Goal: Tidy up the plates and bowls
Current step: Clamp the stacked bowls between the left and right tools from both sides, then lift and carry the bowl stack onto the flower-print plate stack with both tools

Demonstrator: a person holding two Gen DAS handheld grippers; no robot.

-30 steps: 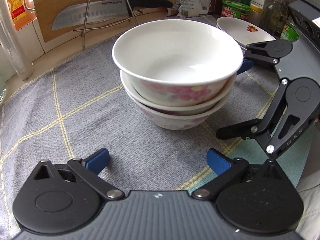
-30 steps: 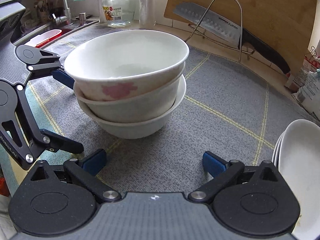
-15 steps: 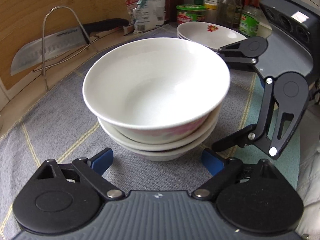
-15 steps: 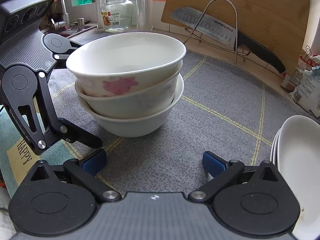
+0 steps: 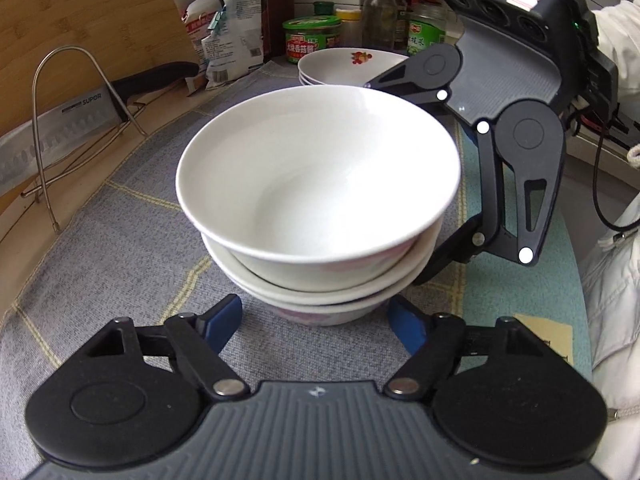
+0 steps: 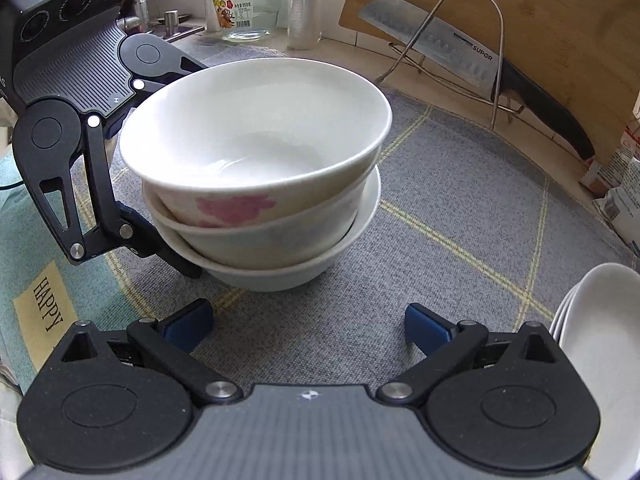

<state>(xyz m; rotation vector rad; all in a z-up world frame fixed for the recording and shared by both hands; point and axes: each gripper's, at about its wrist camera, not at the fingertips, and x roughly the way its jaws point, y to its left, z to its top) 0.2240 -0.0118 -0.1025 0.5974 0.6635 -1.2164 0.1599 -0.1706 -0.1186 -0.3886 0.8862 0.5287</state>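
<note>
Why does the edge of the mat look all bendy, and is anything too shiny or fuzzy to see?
Left wrist view: the fisheye lens curves the grey mat near the edges; the top bowl is sharp but glares nearly pure white inside. Right wrist view: same bending at the borders; the knife is crisp enough to read its brand, and the plates at the right edge wash out.

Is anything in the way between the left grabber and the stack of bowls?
No, only bare grey cloth lies between the left gripper and the stacked bowls. Its jaws have just been closing around the bottom bowl without touching yet.
</note>
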